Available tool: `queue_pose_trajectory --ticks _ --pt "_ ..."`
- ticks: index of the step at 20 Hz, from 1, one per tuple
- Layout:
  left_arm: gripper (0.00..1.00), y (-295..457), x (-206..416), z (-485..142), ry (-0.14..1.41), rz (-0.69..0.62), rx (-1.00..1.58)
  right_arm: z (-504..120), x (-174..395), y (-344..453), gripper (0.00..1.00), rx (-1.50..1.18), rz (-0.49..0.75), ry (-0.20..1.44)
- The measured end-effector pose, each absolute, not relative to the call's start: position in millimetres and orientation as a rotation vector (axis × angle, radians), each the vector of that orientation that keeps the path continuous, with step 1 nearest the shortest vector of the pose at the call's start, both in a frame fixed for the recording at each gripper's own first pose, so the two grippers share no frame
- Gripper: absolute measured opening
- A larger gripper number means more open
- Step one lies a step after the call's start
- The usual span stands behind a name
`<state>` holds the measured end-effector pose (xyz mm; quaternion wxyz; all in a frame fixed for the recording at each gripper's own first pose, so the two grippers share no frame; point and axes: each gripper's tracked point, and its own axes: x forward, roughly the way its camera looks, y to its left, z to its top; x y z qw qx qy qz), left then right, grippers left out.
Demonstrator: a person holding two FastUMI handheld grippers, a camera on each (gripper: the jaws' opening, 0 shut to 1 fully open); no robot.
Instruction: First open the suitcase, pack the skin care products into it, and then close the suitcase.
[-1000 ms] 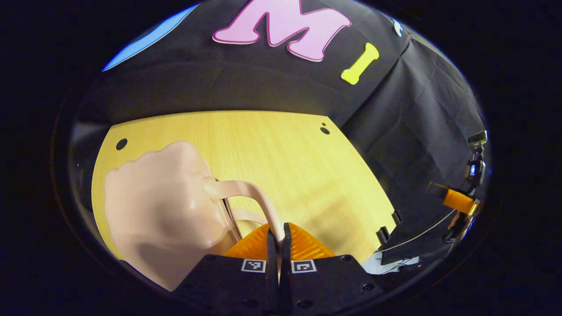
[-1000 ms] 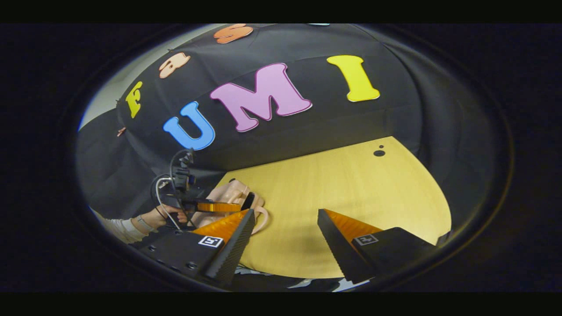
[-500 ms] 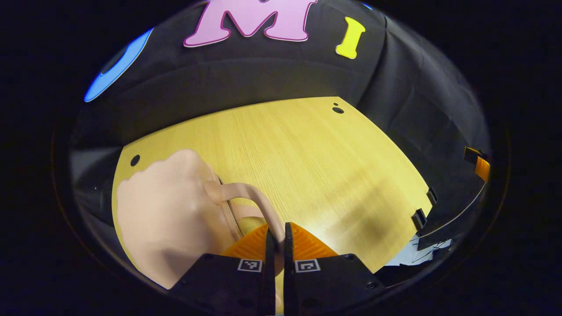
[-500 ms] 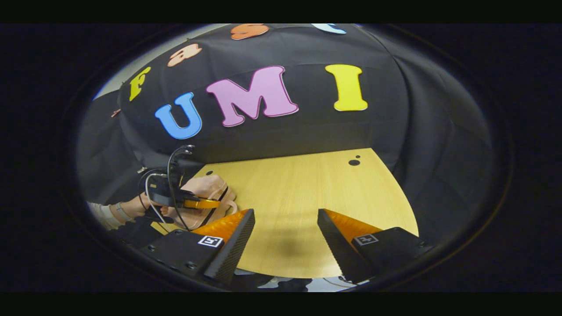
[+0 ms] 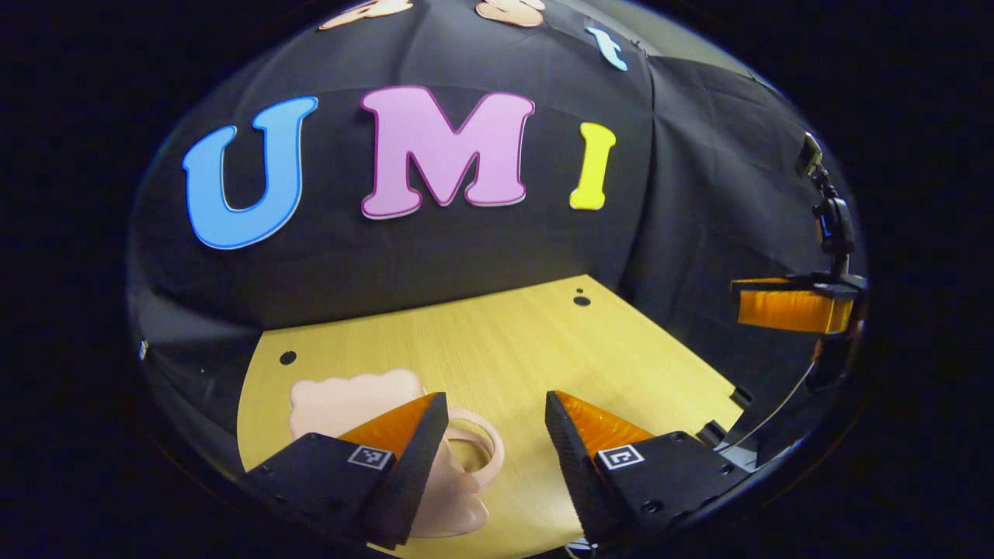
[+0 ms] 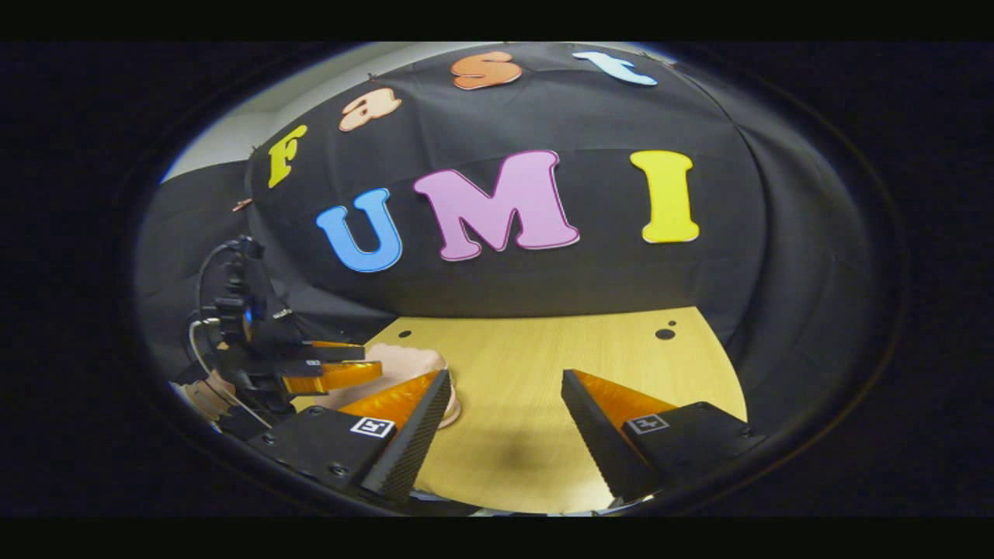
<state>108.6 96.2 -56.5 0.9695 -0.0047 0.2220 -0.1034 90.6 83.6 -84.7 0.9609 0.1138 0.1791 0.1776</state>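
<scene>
Left gripper (image 5: 497, 427) released, both fingers spread wide with bare table (image 5: 543, 349) between them, gripping nothing. Pink suitcase (image 5: 349, 396) lying flat and shut on the wood at about 8 o'clock in the left gripper view, its looped handle (image 5: 477, 442) turned toward 3 o'clock, just beside the left finger (image 5: 411, 435) but free of it. Shell partly hidden behind that finger, so the seam cannot be read. No skin care products visible on the tabletop; probably inside the case, judging by the closed lid.

Right gripper (image 6: 505, 419) likewise released, fingers apart over empty wood, holding nothing. Same suitcase (image 6: 404, 365) at 9 o'clock in the right gripper view, well clear of the right fingers, the other gripper hovering just above it.

Judged stage: final one, case set down and let go.
</scene>
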Motion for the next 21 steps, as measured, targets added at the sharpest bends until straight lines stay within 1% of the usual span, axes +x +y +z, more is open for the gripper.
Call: queue_pose_trajectory --ticks 2,3,5,8,13,16,21 --pt "0.81 97.2 103.1 -18.7 0.345 -0.192 -0.014 -62.0 96.1 84.4 0.92 0.190 0.349 0.299" --pt "0.86 98.9 100.4 -1.6 0.301 -0.175 -0.009 -50.3 99.1 84.3 0.92 0.169 0.341 0.262" --pt "0.89 99.3 91.8 26.7 0.224 -0.146 0.005 -25.6 103.2 85.9 0.92 0.141 0.317 0.192" --pt "0.91 104.2 79.2 55.4 0.126 -0.103 0.041 5.4 107.4 86.8 0.92 0.133 0.281 0.100" --pt "0.91 113.0 69.5 93.8 0.028 -0.002 0.066 31.8 106.4 72.4 0.92 0.082 0.205 0.013" --pt "0.91 112.2 60.0 114.9 -0.036 0.051 0.042 39.6 103.0 70.1 0.92 0.100 0.175 -0.009" --pt "0.91 114.6 54.3 133.7 -0.089 0.086 0.007 60.4 97.8 65.1 0.92 0.078 0.149 -0.077"
